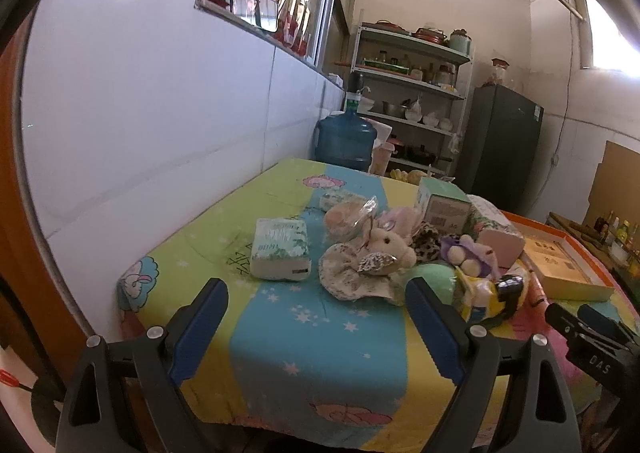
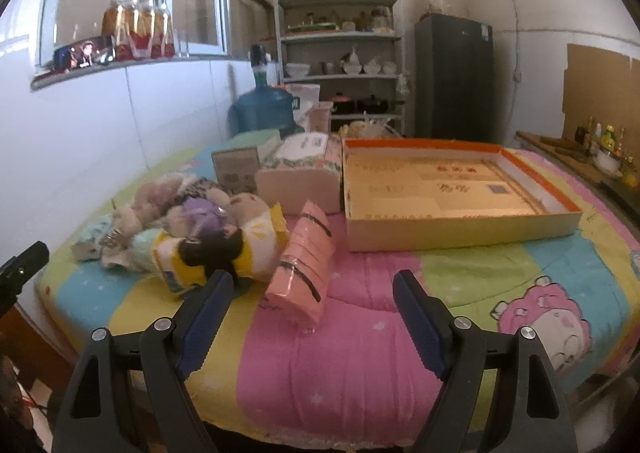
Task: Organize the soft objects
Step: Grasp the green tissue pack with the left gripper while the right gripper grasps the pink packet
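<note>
A pile of soft toys lies on the quilted table: a beige plush rabbit [image 1: 384,249] in a floral dress, a purple plush [image 1: 474,255] and a yellow-and-black plush [image 2: 224,245]. A green-white tissue pack [image 1: 280,249] lies left of the pile. A pink tissue pack [image 2: 306,265] lies right of it. An open cardboard box [image 2: 452,229] with an orange rim sits at the right. My left gripper [image 1: 316,299] is open and empty, short of the rabbit. My right gripper [image 2: 314,293] is open and empty, just before the pink pack.
A large tissue pack [image 2: 300,177] and a green carton [image 1: 444,205] stand behind the toys. A blue water jug [image 1: 346,139], metal shelves [image 2: 340,37] and a dark fridge [image 2: 454,77] stand beyond the table. A white wall [image 1: 140,113] runs along the left.
</note>
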{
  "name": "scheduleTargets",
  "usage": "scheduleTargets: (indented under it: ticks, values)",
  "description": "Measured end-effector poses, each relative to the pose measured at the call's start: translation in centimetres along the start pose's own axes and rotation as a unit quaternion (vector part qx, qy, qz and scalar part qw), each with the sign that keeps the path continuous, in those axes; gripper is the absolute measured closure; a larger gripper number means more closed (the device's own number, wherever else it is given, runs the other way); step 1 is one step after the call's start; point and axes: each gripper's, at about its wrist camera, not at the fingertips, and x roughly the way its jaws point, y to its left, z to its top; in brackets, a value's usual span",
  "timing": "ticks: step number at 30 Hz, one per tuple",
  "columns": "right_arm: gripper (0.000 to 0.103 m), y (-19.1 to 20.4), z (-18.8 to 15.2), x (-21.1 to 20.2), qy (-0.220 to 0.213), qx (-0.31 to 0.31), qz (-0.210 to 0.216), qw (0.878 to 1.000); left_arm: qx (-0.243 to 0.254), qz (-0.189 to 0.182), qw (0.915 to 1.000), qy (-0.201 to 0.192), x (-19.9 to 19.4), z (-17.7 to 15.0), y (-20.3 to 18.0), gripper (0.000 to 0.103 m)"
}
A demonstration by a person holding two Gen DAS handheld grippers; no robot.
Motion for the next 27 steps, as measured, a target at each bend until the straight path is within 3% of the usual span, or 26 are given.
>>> scheduleTargets:
  ticks: [3,10,12,23,25,27]
  values:
    - [0.026,0.2,0.0,1.4,0.014,-0.013,0.004,1.000,-0.007,-0.001,1.0000,0.007,1.1,0.0,0.8,0.012]
    - [0.074,-0.2,-0.2,4.4,0.050,-0.008,0.021,0.998,-0.014,0.027,0.9993,0.022,4.8,1.5,3.2,0.012]
    - [0.082,-0.5,-0.1,4.7,0.050,-0.003,0.023,0.998,-0.009,0.036,0.9990,0.025,5.9,2.2,3.4,0.012]
    - [0.087,-0.7,0.1,4.9,0.056,0.004,0.047,0.997,-0.016,0.035,0.9936,0.106,12.9,2.2,4.3,0.017]
    - [0.087,-0.7,0.1,4.9,0.057,0.005,0.048,0.997,-0.015,0.038,0.9937,0.104,13.1,2.1,4.4,0.020]
    - [0.087,-0.7,0.2,4.9,0.056,0.006,0.049,0.997,-0.019,0.034,0.9941,0.101,13.2,2.0,4.6,0.031]
